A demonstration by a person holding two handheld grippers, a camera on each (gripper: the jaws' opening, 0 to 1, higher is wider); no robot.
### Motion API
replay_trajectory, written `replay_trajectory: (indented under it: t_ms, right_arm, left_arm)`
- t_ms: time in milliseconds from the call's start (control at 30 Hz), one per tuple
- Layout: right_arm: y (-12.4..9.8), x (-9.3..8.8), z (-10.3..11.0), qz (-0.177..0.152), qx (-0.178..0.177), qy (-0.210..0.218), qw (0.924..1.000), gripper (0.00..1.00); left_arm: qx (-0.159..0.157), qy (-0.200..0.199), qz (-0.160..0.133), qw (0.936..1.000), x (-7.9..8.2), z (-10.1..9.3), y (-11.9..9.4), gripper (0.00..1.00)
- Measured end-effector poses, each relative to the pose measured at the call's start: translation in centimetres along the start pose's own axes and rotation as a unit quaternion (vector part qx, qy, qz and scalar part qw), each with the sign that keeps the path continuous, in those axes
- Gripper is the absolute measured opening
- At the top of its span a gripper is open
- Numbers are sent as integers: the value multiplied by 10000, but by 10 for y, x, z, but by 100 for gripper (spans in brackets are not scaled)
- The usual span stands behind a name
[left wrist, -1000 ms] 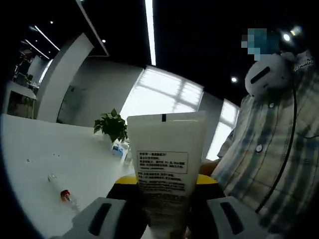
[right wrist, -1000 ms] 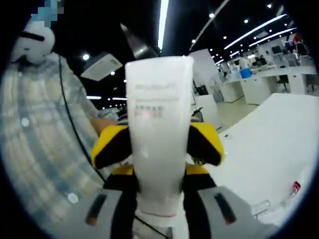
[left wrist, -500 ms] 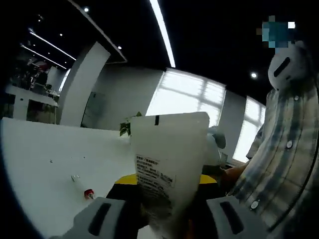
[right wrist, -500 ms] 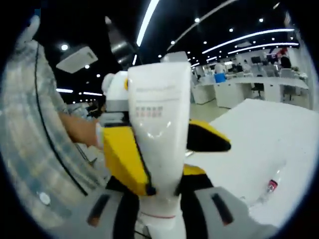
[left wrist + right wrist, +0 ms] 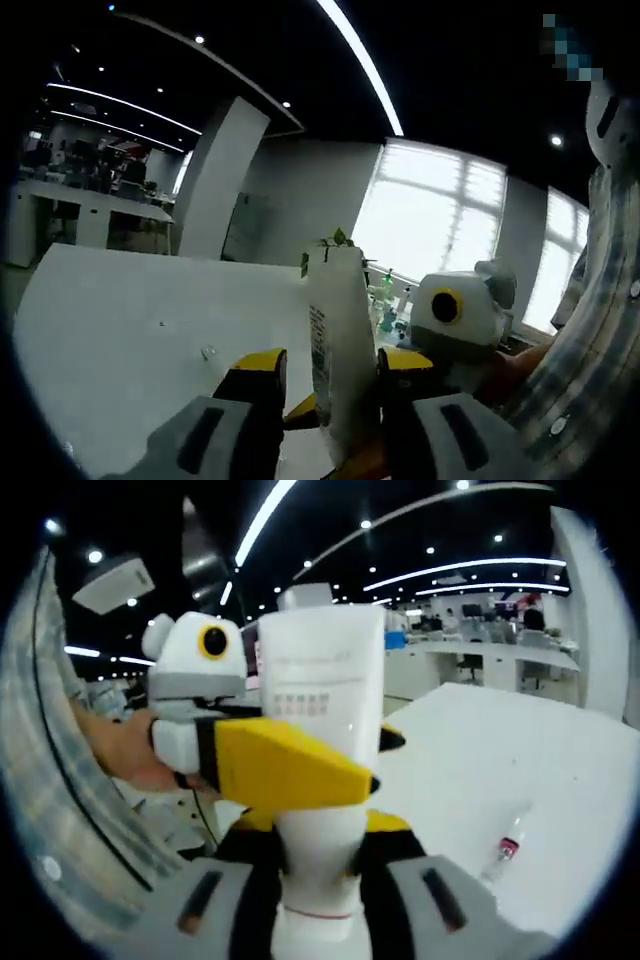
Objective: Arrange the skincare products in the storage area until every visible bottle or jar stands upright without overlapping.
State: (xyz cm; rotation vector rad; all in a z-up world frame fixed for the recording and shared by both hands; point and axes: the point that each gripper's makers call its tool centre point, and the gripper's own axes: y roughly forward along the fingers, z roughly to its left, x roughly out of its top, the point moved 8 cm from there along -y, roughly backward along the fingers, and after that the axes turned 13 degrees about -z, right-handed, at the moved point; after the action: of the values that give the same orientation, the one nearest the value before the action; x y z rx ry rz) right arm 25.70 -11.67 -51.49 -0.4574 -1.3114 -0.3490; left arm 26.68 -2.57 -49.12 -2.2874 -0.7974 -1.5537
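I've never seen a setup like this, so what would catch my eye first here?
A tall white tube stands at the centre of the right gripper view, pinched by the right gripper, with the left gripper's yellow jaw across it. A small red-capped vial lies on the white table to the right.

Both my cameras ride low behind own tongs, tilted up: ceiling lights fill upper half of each view.

Left gripper view: looks along left tongs [image 5: 325,385] across white bench [image 5: 130,320] toward bright windows [image 5: 435,235]; white tube [image 5: 340,350] very near lens, seen edge-on.

Right gripper view: looks along right tongs [image 5: 320,855] toward open office; same tube [image 5: 320,740] face-on, close.

Shared: tube, bench [image 5: 500,770], each other's tongs. Views face roughly opposite ways.
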Motion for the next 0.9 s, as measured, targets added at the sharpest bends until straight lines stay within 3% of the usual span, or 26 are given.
replay_trajectory:
  t_ms: [100, 167, 233, 433, 533, 700, 900]
  right_arm:
    - [5, -1, 2, 57, -194, -23, 9998, 27]
    - [9, -2, 4, 98, -318, -79, 9994, 28]
    - [10, -2, 6, 108, -370, -100, 9992, 28]
    - [17, 6, 13, 173, -548, -130, 9983, 30]
    - [19, 10, 12, 219, -569, -117, 9981, 32]
    - [23, 11, 7, 184, -444, -76, 9988, 33]
    - [25, 8, -3, 120, 212, 208, 9995, 32]
  left_arm:
    - [122, 109, 149, 9998, -3, 0, -2, 34]
    - [141, 3, 244, 9996, -4, -1, -4, 25]
    - [210, -29, 287, 9994, -4, -1, -6, 24]
    - [400, -215, 252, 9987, 5, 0, -13, 19]
    - [519, -623, 212, 9965, 9, 4, -14, 17]
    - [532, -543, 275, 9967, 14, 8, -12, 15]
    - [454, -216, 467, 9976, 13, 12, -10, 14]
